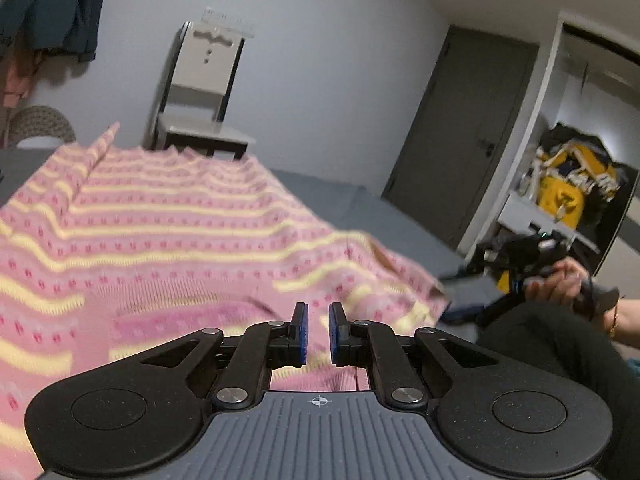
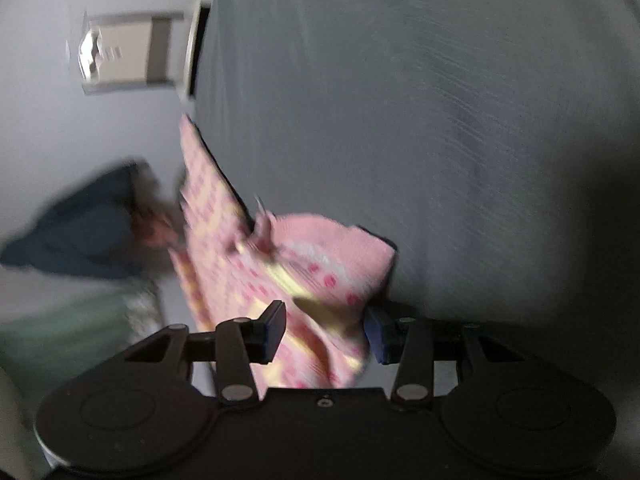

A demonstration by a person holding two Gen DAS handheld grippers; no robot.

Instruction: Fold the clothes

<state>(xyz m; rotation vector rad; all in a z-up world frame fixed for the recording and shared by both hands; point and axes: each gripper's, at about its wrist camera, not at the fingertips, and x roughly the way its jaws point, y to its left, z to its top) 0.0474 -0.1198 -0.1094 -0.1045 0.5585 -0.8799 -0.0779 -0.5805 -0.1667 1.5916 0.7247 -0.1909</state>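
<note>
A pink knit sweater (image 1: 168, 224) with yellow stripes and dark pink dots rises in a ridge over the grey bed (image 1: 384, 216). My left gripper (image 1: 319, 334) is at its near hem, blue pads almost together with knit bunched in the narrow gap. In the left wrist view, a hand (image 1: 560, 284) holds my right gripper (image 1: 454, 300) at the sweater's right corner. The right wrist view is rolled sideways and blurred. There the right gripper (image 2: 325, 334) stands open, and a hanging fold of the sweater (image 2: 304, 280) passes between its spread fingers.
A grey chair (image 1: 204, 92) stands against the wall behind the bed. Dark clothes (image 1: 60, 4) hang at the upper left. To the right are a closed dark door (image 1: 464, 128) and an open closet with yellow garments (image 1: 568, 184). The person's dark-clad leg (image 1: 552, 352) is at the lower right.
</note>
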